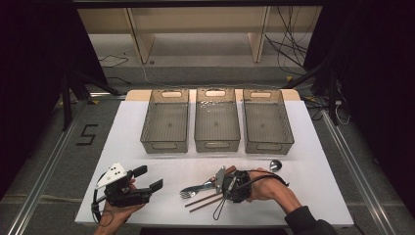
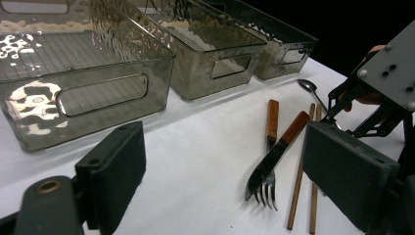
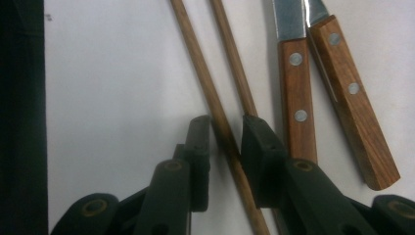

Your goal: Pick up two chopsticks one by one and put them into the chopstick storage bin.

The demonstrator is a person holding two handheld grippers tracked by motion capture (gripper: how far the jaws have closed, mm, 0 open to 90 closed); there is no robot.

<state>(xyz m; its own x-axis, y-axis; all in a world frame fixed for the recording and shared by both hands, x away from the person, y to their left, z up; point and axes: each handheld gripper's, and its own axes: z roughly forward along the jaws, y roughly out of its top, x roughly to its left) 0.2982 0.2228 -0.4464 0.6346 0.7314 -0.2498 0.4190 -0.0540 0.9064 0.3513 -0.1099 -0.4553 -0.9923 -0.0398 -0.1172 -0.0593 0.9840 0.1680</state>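
Right tool (image 3: 225,147) narrowly straddles one chopstick (image 3: 205,83); left tool (image 2: 230,181) gapes wide, empty.

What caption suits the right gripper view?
Tongs straddling one wooden chopstick beside a second chopstick and two wooden-handled utensils.

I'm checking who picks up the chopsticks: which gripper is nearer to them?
Right. The right gripper straddles one of the chopsticks; the left gripper rests apart from them, off to their left.

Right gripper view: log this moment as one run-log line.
right gripper: jaws astride one chopstick, not clamped | second chopstick beside | left gripper: open, idle | bins: empty
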